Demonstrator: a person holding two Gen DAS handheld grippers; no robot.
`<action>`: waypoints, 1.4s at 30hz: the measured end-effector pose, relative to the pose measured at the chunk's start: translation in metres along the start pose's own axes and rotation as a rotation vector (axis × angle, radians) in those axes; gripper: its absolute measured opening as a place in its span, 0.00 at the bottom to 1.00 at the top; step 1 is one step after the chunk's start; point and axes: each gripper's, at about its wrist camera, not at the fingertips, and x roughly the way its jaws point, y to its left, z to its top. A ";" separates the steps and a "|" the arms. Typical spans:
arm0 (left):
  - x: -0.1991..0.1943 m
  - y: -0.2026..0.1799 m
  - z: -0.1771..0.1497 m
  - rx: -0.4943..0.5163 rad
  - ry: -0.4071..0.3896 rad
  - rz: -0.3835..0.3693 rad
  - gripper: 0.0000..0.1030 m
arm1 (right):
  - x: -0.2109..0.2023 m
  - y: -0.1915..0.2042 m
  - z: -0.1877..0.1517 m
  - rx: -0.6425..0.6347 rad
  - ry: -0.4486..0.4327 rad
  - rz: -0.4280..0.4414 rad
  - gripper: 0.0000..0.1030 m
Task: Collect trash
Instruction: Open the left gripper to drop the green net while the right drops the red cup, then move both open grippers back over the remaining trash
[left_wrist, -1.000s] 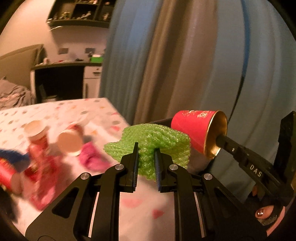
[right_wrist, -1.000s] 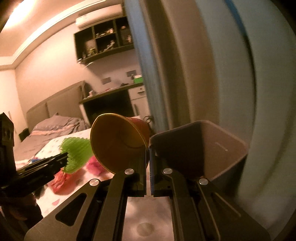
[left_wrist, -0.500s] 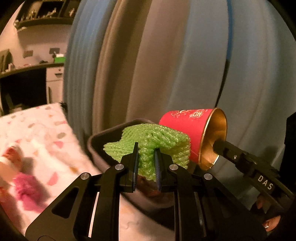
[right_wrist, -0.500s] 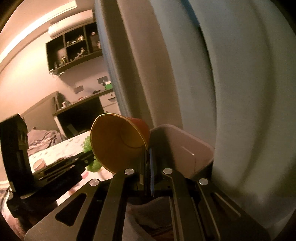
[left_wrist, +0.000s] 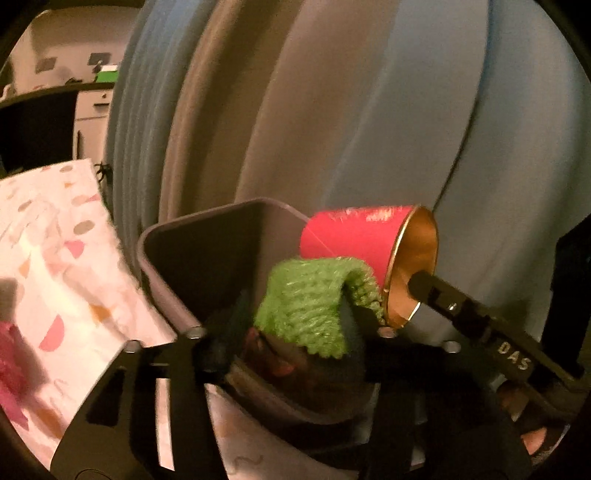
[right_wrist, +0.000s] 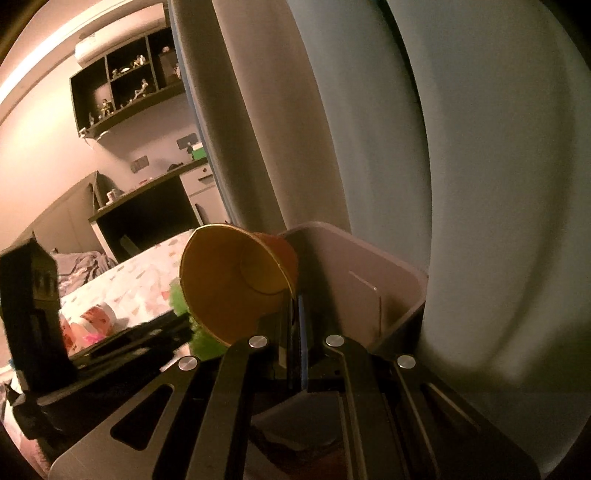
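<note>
Left wrist view: my left gripper (left_wrist: 291, 332) has jaws spread wide, green foam net (left_wrist: 314, 299) loose over the grey bin (left_wrist: 162, 236). My right gripper (right_wrist: 295, 325) pinches the red cup (right_wrist: 236, 284) rim above it.

My right tool (right_wrist: 295, 332) is closed on the rim of a red paper cup (right_wrist: 236, 284), gold inside, mouth toward the camera. Cup hangs over the near edge of the grey bin (right_wrist: 402, 280). Green foam netting (right_wrist: 203, 339) sits left of the cup, possibly touching; blurred.
</note>
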 end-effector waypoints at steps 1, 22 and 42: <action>-0.004 0.005 -0.001 -0.022 -0.006 -0.013 0.58 | 0.002 -0.001 -0.001 0.004 0.005 -0.001 0.04; -0.168 0.027 -0.037 -0.124 -0.169 0.416 0.94 | 0.037 0.017 -0.020 -0.098 0.097 -0.049 0.15; -0.334 0.103 -0.114 -0.318 -0.293 0.882 0.94 | -0.059 0.160 -0.056 -0.270 -0.041 0.235 0.78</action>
